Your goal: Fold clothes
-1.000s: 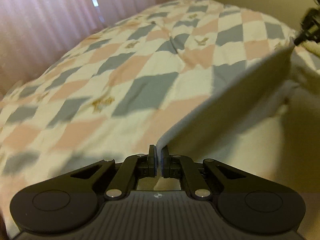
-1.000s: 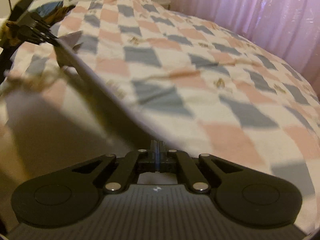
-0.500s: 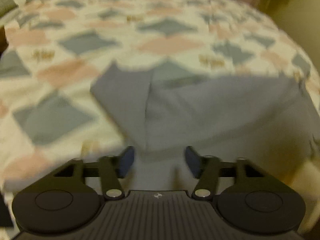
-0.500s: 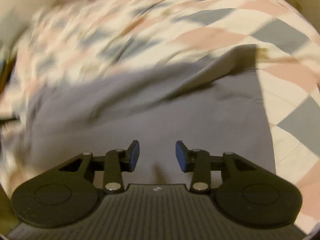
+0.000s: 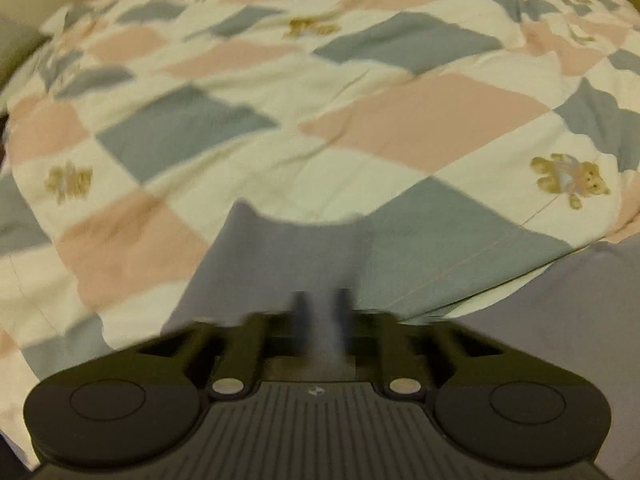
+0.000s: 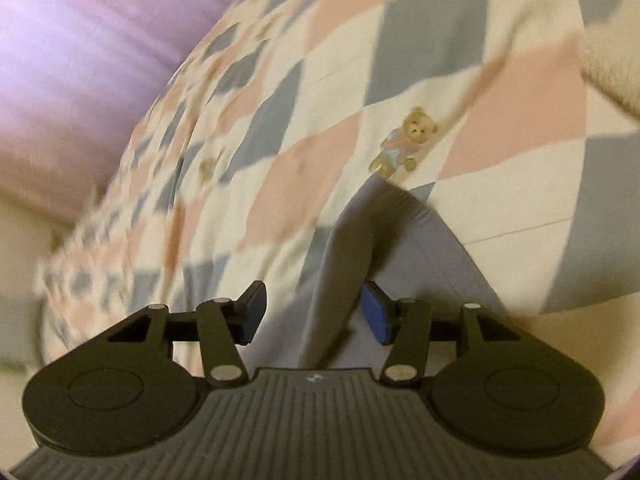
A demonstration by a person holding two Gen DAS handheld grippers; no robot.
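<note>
Left tool [image 5: 320, 308]: blurred by motion, its 2 fingers close together with a strip of the grey soft fabric garment [image 5: 280, 256] seen between them; whether clenched on the cloth or merely near it, cannot tell. Garment spread just ahead of this tool, lying on the bed's quilt of cream, pink and grey-blue diamonds with small teddy-bear prints [image 5: 420, 128]. Far edge of the garment scooped in a shallow curve, with 1 raised corner at its left. More grey cloth at the lower right of the left wrist view, lapping under the quilt's edge there.

Right tool [image 6: 314, 312]: released, its 2 blue-padded fingers [image 6: 376, 318] spread wide, nothing gripped. Same grey garment [image 6: 384, 232] running up between the parted fingers as a narrow, creased ridge, tapering toward a teddy-bear print [image 6: 404, 140] on the quilt [image 6: 280, 128]. Right pad just beside the cloth's fold; left pad apart from it. Contact between pad and cloth not clear.

Pale pink pleated curtain [image 6: 80, 60] beyond the bed at the upper left of the right wrist view. Fuzzy cream cloth [image 6: 608, 68] at the upper right edge, on the quilt; identity unclear. Both views smeared by motion.
</note>
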